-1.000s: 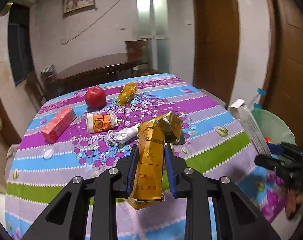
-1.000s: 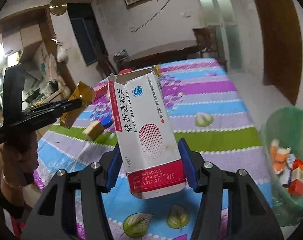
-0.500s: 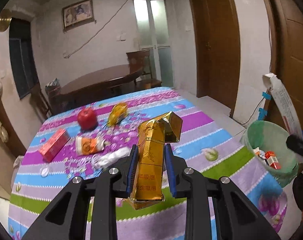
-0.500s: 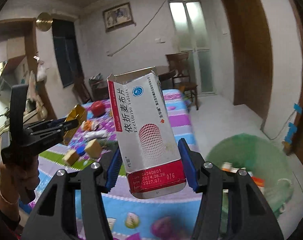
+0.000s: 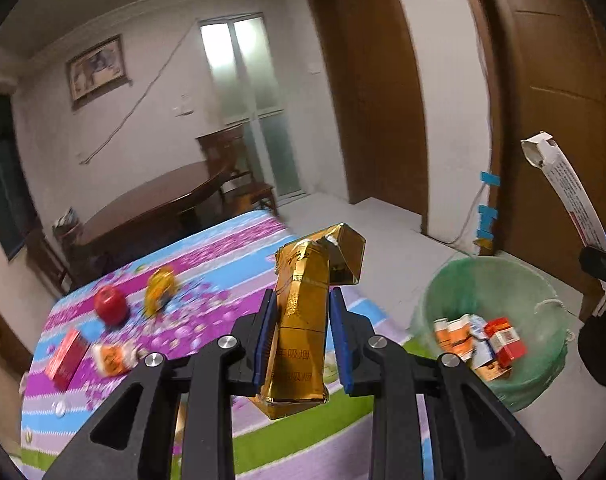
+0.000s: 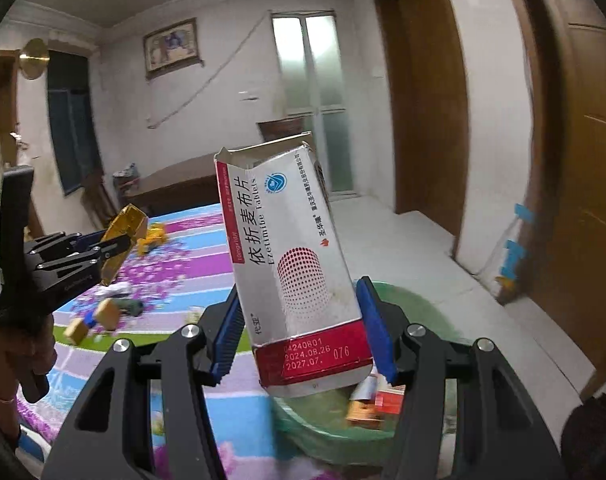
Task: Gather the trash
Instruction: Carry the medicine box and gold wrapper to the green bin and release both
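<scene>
My left gripper (image 5: 299, 332) is shut on an open gold carton (image 5: 303, 320), held above the table's right edge. It also shows in the right wrist view (image 6: 123, 236). My right gripper (image 6: 299, 320) is shut on a white and red tablet box (image 6: 291, 260), held above the green trash bin (image 6: 423, 312). The bin (image 5: 455, 284) stands on the floor right of the table and holds several small boxes (image 5: 479, 340). The tablet box (image 5: 567, 188) shows at the right edge of the left wrist view.
On the striped floral tablecloth (image 5: 223, 256) lie a red apple (image 5: 110, 304), a yellow wrapper (image 5: 159, 288), a red box (image 5: 65, 358) and an orange packet (image 5: 111, 358). Small blocks (image 6: 103, 316) lie near the table's front. Brown doors (image 5: 563, 120) stand behind the bin.
Both grippers have swung right, off the table toward the green bin. The right gripper now holds its box over the bin. Both grips are unchanged.
</scene>
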A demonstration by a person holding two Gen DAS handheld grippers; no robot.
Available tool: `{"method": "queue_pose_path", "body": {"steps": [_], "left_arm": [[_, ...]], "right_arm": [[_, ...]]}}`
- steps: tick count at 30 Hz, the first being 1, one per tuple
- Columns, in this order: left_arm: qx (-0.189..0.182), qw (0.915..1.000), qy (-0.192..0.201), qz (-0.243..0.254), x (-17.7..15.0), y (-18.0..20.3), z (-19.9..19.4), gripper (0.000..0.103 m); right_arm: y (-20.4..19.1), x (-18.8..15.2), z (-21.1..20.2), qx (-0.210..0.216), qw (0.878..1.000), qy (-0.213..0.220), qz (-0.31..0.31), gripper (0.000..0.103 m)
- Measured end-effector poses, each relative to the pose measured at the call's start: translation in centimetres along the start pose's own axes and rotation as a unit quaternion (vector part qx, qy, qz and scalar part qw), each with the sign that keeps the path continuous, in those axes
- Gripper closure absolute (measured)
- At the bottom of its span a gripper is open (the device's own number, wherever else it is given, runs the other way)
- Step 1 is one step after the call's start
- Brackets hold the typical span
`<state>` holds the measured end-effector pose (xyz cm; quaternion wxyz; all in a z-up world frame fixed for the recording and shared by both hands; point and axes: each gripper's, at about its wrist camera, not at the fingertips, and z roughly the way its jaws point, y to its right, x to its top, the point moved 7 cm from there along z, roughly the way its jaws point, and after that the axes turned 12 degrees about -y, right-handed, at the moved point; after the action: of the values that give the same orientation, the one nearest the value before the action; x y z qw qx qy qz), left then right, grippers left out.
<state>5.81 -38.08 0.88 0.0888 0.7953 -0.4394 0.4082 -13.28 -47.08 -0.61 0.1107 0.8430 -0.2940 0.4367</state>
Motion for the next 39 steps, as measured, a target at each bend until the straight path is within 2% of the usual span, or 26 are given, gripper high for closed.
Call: {"method": "queue_pose_path", "body": {"steps": [9, 15, 19, 23, 29, 39], "left_arm": [[-0.031, 0.9984, -0.003, 0.048, 3.2, 7.8, 2.8, 0.075], [-0.044, 0.9963, -0.011, 0.072, 4.5, 12.0, 5.1, 0.075], [-0.057, 0.9942, -0.023, 0.087, 5.0, 14.3, 6.9, 0.075], [-0.074, 0.9904, -0.039, 0.109, 5.3, 16.7, 8.9, 0.075], [-0.107, 0.9836, -0.074, 0.125, 4.4, 19.3, 11.5, 0.075], [-0.134, 0.9780, -0.105, 0.120, 2.9, 19.2, 13.8, 0.075]], "right_arm": [[5.6, -0.2, 0.2, -0.054, 0.998, -0.029, 0.027, 0.050], [7.5, -0.4, 1.5, -0.076, 0.994, -0.059, 0.048, 0.050], [9.2, -0.6, 2.5, -0.075, 0.991, -0.081, 0.077, 0.050], [10.6, -0.9, 3.4, -0.055, 0.986, -0.107, 0.113, 0.049], [12.1, -2.1, 4.7, -0.004, 0.977, -0.133, 0.169, 0.049], [12.1, -2.6, 6.4, 0.060, 0.963, -0.151, 0.214, 0.049]]}}
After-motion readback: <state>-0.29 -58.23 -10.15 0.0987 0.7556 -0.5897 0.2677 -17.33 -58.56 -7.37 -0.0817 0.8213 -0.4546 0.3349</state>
